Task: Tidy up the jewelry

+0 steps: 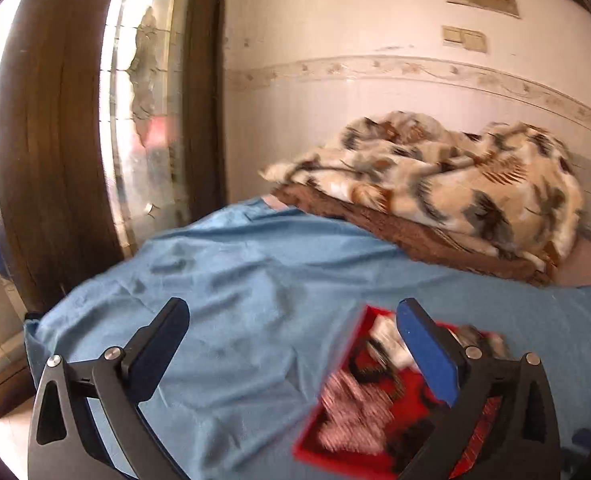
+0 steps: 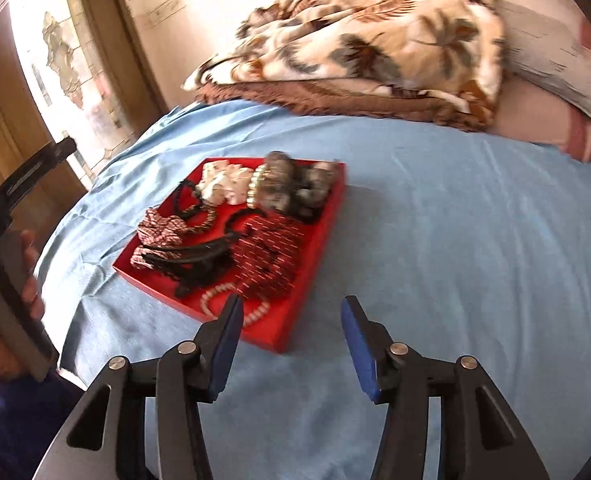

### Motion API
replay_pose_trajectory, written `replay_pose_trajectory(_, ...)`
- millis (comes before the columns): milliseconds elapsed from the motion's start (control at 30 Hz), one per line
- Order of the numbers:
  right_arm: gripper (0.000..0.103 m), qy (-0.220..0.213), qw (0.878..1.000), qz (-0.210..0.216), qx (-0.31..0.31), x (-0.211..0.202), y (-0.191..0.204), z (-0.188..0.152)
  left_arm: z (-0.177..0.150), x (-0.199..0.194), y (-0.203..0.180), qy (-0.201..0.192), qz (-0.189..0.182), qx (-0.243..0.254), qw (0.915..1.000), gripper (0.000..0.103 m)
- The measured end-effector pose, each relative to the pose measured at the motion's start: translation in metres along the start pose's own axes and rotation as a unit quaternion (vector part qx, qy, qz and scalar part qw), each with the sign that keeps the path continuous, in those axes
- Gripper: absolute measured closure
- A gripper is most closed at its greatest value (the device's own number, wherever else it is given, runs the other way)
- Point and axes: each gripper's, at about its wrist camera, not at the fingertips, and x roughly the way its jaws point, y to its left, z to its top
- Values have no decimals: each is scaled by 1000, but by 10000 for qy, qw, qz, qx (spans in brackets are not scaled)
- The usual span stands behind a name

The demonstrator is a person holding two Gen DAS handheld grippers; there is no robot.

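Both tongs (image 2: 291,320) (image 1: 293,320) released above red tray (image 2: 295,320) of heaped jewelry (image 2: 235,224)

A bedroom in a home: a bed (image 2: 435,200) under a blue sheet fills the middle, a rumpled leaf-patterned blanket (image 2: 375,40) is heaped at 12 o'clock, and at 9 o'clock a brown wooden doorframe (image 1: 47,140) stands beside a tiled wall (image 1: 375,100).

One red tray (image 2: 319,236) of jewelry, one pearl-like bead strand (image 2: 215,300), one gold bangle stack (image 2: 255,188), one patterned blanket (image 2: 375,40), one blue sheet (image 2: 455,240), two hand-held grippers, left (image 1: 291,328) and right (image 2: 291,320), both gaping
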Motion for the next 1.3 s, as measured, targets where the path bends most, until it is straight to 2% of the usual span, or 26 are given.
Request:
replay_pose_trajectory(33,45,-70,9999,-103,1,-6,-4,-4,-4,-9,-4,63,-136,46,9999,0)
replay_pose_trajectory(167,38,-257,9993,-261,59,-25,-15,-14,-18,-38,-24,334,-217,285,9988,0)
replay_pose_trajectory(333,35,-447,9984,-328,129,-44,-24,-25,-40,-73,-54,570,-155,573,9966,0)
replay_pose_trajectory(567,27,-805,9949,-605,-34,-70,-28,-43,-55,-106,-82,865,-467,681,9928,0)
replay_pose_trajectory(833,25,-945,9929,-714,68,-86,-41,-50,-69,-116,-95,1339,-754,635,9861,0)
replay_pose_trajectory(1133,25,-876,9934,-730,112,-86,-43,-55,-76,-120,-95,1457,-737,641,9845,0)
replay_pose_trajectory(1300,21,-901,9930,-761,11,-86,-35,-56,-76,-120,-94,1466,-745,619,9844,0)
